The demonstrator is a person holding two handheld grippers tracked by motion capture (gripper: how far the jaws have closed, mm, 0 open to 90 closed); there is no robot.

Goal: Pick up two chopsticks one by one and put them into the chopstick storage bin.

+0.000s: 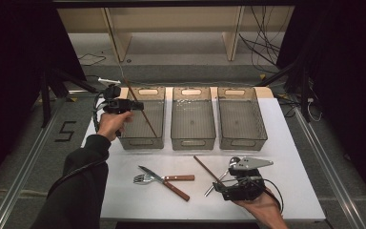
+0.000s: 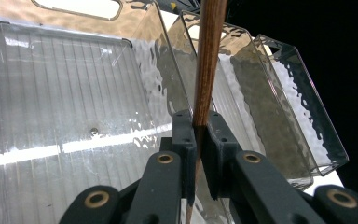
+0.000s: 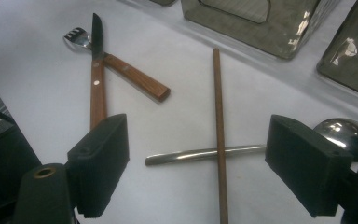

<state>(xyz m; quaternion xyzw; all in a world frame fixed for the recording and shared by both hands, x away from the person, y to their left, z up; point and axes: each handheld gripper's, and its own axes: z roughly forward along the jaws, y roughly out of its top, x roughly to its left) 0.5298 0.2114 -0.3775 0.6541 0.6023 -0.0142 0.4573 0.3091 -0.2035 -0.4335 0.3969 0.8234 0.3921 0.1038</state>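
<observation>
left gripper (image 1: 136, 105) clamped on brown chopstick (image 2: 208, 60), held tilted over left bin (image 1: 145, 138) at table's far-left; right gripper (image 3: 198, 163) jaws wide apart, holding nothing, above second chopstick (image 3: 219, 140) crossing spoon (image 3: 205, 154) near table's front edge

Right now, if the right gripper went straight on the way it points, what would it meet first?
Probably the brown wooden chopstick lying across the silver metal spoon's handle, which lies between the right gripper's open jaws; depth is uncertain.
</observation>
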